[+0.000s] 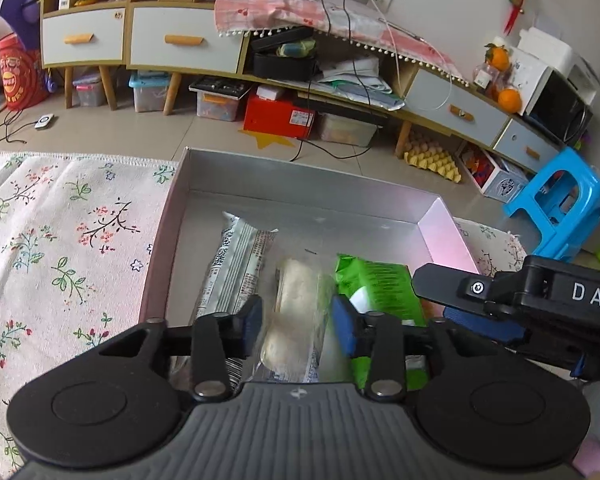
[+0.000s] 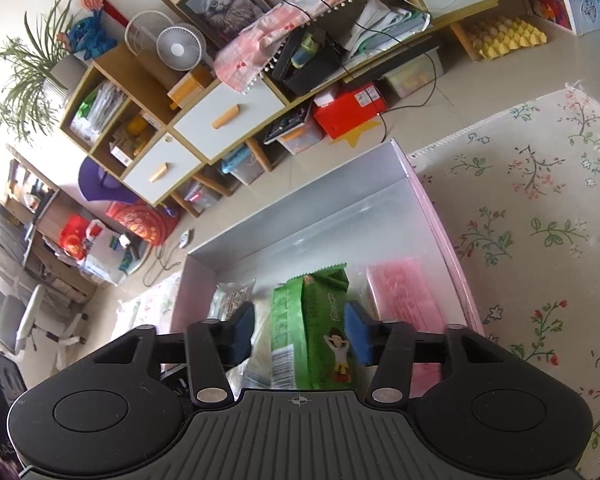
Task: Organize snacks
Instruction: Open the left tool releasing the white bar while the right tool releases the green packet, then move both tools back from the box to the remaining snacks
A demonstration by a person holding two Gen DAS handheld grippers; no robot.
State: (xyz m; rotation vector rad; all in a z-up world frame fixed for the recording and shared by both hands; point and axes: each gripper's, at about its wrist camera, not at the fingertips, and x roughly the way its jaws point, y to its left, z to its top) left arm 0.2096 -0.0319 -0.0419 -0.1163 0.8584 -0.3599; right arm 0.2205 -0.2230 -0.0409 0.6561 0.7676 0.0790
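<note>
Floral cloth (image 1: 60, 240) w/ box (image 1: 300, 172): left claw (image 1: 298, 326) spread astride pale snack (image 1: 296, 312); right claw (image 2: 300, 332) spread astride green pack (image 2: 312, 320).

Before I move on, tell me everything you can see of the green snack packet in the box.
The green snack packet is a glossy plastic wrapper with a crimped top edge, a barcode near its lower left and a cartoon child printed low on its face. It lies flat and lengthwise in the silver-lined box, between a clear-wrapped pale snack and a pink packet. The right tool straddles it, open; whether the pads touch it is unclear.
</note>
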